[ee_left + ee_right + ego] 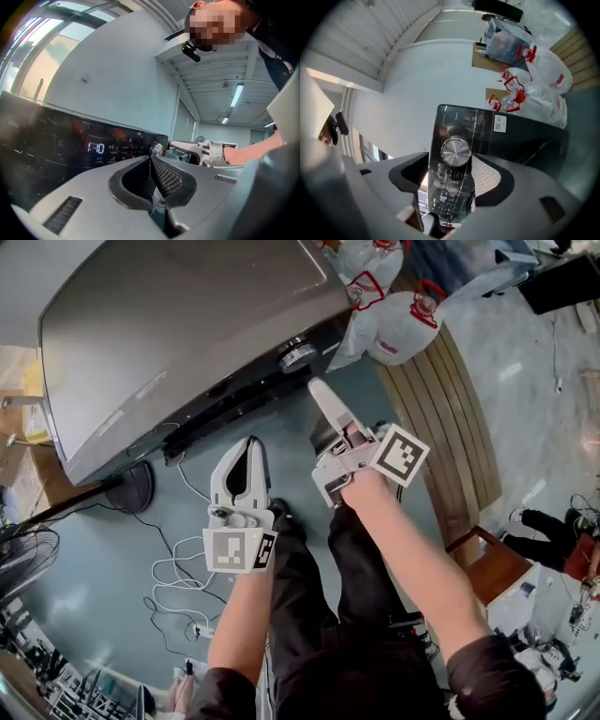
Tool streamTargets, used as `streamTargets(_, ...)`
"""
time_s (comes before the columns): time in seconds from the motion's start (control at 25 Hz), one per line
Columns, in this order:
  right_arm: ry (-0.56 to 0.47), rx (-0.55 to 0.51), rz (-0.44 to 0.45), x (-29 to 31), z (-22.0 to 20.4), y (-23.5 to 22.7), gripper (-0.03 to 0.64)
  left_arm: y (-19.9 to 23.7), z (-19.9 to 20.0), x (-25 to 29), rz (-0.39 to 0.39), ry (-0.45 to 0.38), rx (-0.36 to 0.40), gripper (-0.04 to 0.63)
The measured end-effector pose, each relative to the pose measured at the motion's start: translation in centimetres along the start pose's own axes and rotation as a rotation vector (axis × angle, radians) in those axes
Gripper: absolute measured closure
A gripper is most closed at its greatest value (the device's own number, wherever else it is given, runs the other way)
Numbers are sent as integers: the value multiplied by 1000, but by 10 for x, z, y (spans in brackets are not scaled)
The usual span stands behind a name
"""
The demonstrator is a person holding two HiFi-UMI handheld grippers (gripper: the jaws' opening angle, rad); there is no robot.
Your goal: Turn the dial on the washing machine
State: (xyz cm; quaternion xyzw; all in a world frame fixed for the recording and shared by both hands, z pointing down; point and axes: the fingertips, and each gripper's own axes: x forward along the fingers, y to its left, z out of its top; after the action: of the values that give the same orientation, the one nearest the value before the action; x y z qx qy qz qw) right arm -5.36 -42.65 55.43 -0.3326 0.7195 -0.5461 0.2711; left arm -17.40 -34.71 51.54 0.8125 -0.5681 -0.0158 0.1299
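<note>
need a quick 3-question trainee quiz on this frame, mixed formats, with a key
1. True or false: the right gripper is clamped on the dial.
2. Which gripper has its jaws together? A) left gripper B) right gripper C) both
3. What does the display on the washing machine read?

Key:
1. False. Its jaws stand apart, lined up with the dial but short of it.
2. A
3. 1:10
</note>
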Motion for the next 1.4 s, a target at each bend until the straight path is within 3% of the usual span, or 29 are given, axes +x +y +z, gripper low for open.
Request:
streamTargets(0.28, -68, 298, -29, 28, -1, -31, 334, 6, -16, 10, -27, -15, -39, 584)
streamTargets(0.68, -129, 508, 27, 41, 2, -22, 334, 7, -28, 5, -29, -18, -62, 586)
streamTargets(1.0, -104, 502, -1, 44, 1, -27, 336, 6, -37, 5, -31, -9, -83, 586)
streamTargets(1.4, -35, 140, -100, 46, 9, -24, 336, 8, -44, 6, -27, 6, -101, 584)
